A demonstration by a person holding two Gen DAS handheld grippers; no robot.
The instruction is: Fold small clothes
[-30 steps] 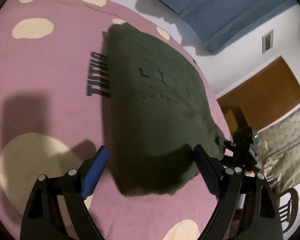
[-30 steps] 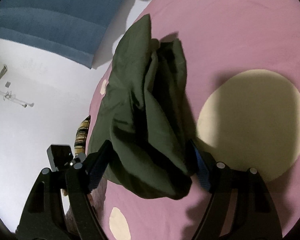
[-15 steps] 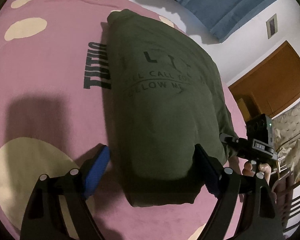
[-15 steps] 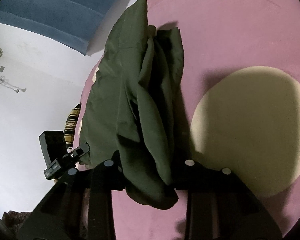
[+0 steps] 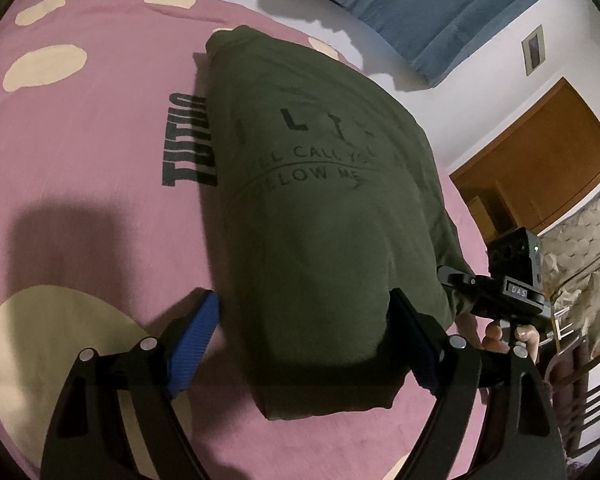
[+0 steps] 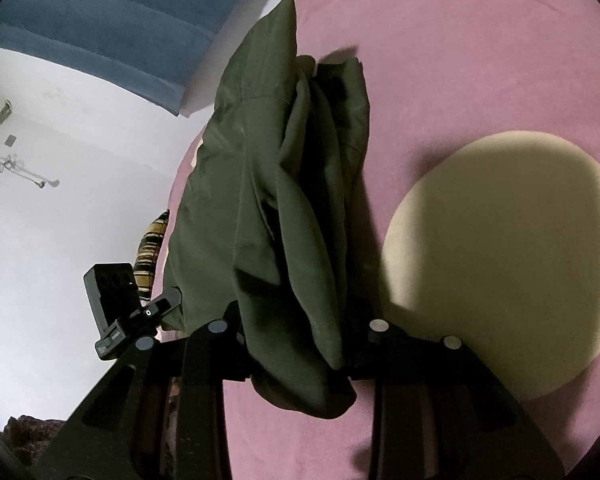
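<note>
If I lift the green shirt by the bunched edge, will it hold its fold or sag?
Likely sag: the green shirt hangs in loose pleats from the right hand-held gripper, shut on its edge. Probably light, since one pinch holds the bunch. The left hand-held gripper is open around it, so that end would droop.

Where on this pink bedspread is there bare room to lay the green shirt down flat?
Bare pink spotted bedspread lies left of the olive green printed shirt, past the black lettering, and right of it around the big cream spot. Crowded only at the bed's wall-side edge.
</note>
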